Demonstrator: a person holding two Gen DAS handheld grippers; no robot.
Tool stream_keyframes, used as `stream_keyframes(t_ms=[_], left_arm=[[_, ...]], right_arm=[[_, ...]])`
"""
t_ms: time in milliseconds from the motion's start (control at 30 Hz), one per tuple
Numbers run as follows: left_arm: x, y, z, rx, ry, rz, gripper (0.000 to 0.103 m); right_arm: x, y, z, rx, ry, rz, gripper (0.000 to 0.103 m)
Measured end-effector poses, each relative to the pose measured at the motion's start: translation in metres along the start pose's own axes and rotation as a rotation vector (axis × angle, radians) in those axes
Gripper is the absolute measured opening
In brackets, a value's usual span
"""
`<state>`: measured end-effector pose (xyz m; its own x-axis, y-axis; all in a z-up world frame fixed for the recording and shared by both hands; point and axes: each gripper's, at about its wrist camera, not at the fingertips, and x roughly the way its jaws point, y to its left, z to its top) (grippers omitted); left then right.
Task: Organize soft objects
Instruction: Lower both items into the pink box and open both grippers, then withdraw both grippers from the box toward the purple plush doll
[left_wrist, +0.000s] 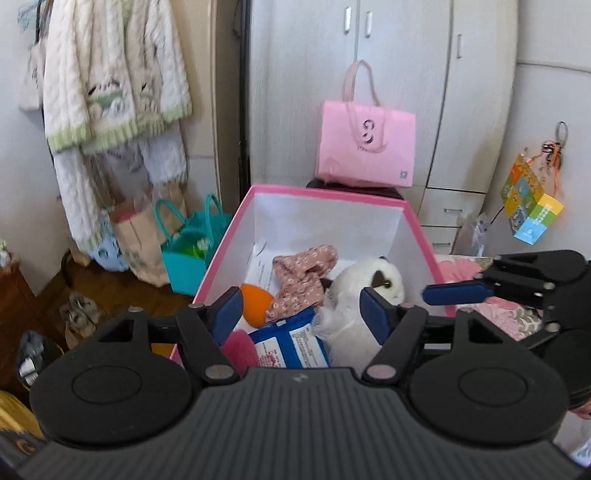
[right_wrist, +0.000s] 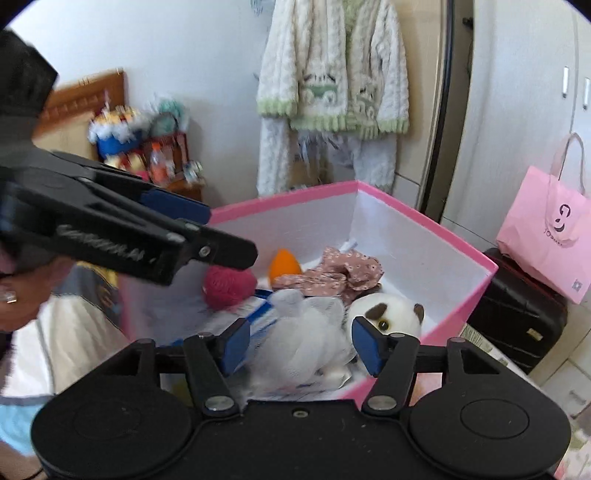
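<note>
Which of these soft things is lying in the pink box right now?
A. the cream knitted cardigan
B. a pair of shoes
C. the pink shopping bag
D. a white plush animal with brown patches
D: the white plush animal lies inside the pink box, beside a floral cloth and an orange ball; both the left gripper and the right gripper hover open above it.

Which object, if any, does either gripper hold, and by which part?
Nothing is held. The left gripper and right gripper both hover open above the pink box, pads clear of the plush toy.
</note>
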<state>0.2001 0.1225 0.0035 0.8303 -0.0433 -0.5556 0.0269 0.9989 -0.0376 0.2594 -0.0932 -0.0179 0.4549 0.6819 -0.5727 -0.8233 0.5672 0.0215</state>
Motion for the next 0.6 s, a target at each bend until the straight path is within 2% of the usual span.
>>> stream_keyframes(t_ms=[167,467,600], left_arm=[[-0.026,-0.016,0.002,0.042,-0.013,-0.069,0.074],[-0.070,-0.056,0.005,0.149,-0.036,-0.182,0.079],[-0.078,-0.075,0.006,0.194,-0.008,-0.232,0.080]], right_arm=[[-0.046,-0.002,-0.017,0.059,-0.038,0.016,0.067],[-0.122,-0.009,-0.041,0.105,-0.042,-0.093,0.073],[-0.148,-0.014,-0.054,0.118,-0.023,-0.153,0.077]])
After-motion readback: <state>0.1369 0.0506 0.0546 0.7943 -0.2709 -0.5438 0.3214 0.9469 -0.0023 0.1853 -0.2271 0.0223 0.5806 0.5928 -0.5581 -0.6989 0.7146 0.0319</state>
